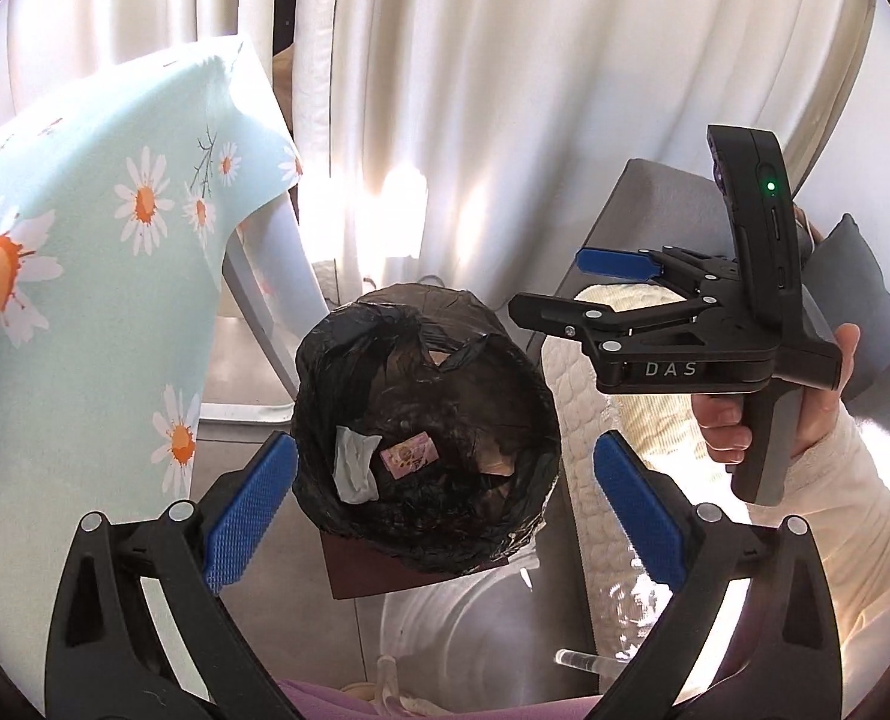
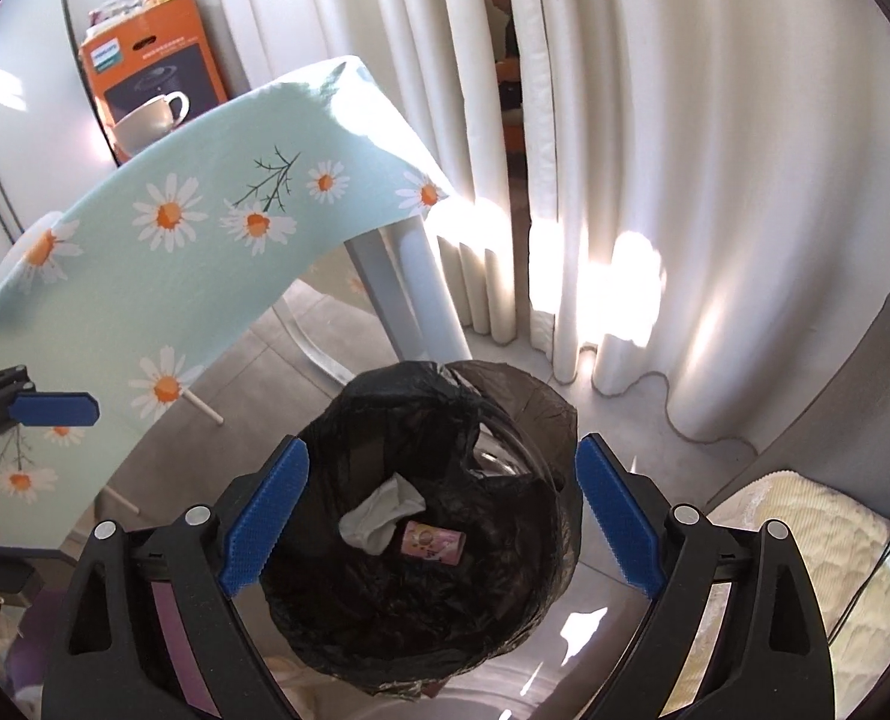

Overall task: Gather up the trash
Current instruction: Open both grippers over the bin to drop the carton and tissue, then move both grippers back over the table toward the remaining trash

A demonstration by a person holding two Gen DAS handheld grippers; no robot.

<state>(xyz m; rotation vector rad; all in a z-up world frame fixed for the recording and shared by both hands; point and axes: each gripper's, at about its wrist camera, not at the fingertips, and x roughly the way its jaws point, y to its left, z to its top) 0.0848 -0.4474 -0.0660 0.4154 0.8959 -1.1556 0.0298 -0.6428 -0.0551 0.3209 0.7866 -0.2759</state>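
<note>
Jaws wide, both grippers; bin [image 2: 420,540] holds tissue [image 2: 378,516], wrapper [image 2: 432,543].

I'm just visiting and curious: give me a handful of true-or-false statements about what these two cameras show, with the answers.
1. The trash bin is lined with a black bag. True.
2. The bin is empty. False: a crumpled white tissue and a small pink wrapper lie inside.
3. The right gripper is clamped on the tissue. False: its jaws are spread wide, holding nothing.
4. The left gripper is open too. True.
5. The tablecloth has a daisy print. True.
6. The cup on the table is red. False: it is white.
</note>
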